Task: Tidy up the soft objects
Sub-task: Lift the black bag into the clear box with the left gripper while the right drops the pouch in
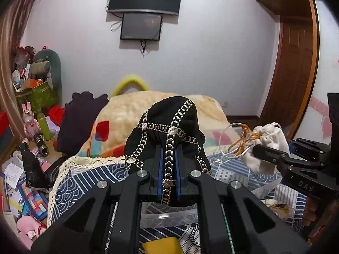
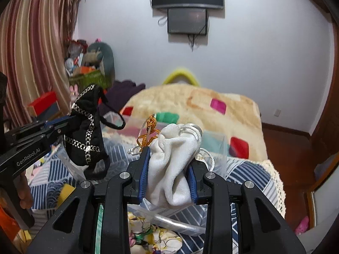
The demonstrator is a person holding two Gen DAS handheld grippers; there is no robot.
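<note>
Holding: you have one soft item lifted over the bed in each gripper.
Surroundings: clear plastic bin (image 2: 214, 136) under both items; fluffy blanket (image 2: 190, 101) behind; patterned bedspread (image 1: 89, 180) below.
Left gripper (image 1: 168, 165): jaws nearly closed, pinching black pouch (image 1: 169, 122).
Black pouch: silver chain-pattern trim, black strap (image 2: 112, 118) dangling.
Right gripper (image 2: 168, 169): jaws part-open, clamped on white pouch (image 2: 171, 160).
White pouch: crumpled, orange cord (image 2: 148, 131) at neck.
</note>
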